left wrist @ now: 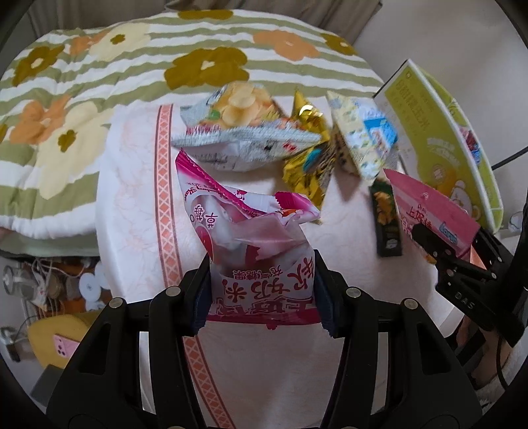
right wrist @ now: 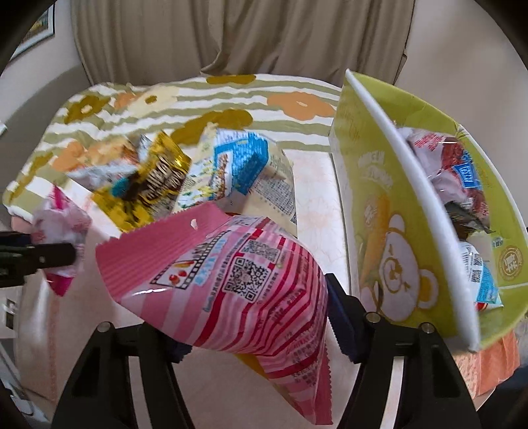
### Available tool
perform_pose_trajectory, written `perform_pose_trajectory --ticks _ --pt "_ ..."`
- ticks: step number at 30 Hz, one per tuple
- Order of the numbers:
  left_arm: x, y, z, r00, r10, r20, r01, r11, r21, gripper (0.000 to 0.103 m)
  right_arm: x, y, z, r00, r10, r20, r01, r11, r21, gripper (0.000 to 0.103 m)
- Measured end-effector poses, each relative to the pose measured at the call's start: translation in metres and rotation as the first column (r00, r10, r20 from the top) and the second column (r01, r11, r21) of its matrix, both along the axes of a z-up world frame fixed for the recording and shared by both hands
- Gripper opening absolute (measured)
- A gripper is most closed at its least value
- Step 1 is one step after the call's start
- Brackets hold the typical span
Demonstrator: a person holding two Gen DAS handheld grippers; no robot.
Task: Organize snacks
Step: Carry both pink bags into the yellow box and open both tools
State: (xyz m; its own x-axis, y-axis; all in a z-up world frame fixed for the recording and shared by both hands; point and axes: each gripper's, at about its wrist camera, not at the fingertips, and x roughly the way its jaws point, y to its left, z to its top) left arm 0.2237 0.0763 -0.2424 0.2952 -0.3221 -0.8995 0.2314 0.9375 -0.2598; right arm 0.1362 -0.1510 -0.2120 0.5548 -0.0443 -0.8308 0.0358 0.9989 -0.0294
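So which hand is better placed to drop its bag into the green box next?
Right. Its gripper holds the striped bag right beside the green box; the left gripper holds its pink bag farther off.

1. Far ahead of me hangs a beige curtain (right wrist: 244, 36), falling in folds across the far wall.
2. A quilt (left wrist: 99, 72) with green stripes and big flowers covers the far part of the bed.
3. Nearer me lies a white cloth (left wrist: 132, 184) with a pink patterned band.
4. Pale walls (right wrist: 462, 49) flank the curtain; a framed picture (right wrist: 39, 29) hangs far left.
5. Low left, clutter with cables (left wrist: 49, 280) sits on the floor.
6. The light is soft and even.
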Motion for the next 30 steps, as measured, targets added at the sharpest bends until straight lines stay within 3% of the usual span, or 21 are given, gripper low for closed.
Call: perform_pose_trajectory --ticks 13,22,30 --pt "0.001 -0.057 0.095 0.982 -0.043 0.187 0.051 0.998 -0.038 0.049 -0.030 -0.044 0.102 0.987 -0.003 0.162 -0.022 0.988 0.154 0.063" --pt "-0.006 -0.158 0.141 0.964 -0.030 0.264 0.054 0.995 -0.085 0.049 -0.032 -0.127 0.142 0.970 0.035 0.242 -0.078 0.982 0.171 0.063" --pt "-0.007 -0.267 0.144 0.961 -0.065 0.268 0.096 0.990 -0.104 0.049 -0.028 -0.215 0.159 0.961 0.064 0.269 -0.107 0.983 0.150 0.063"
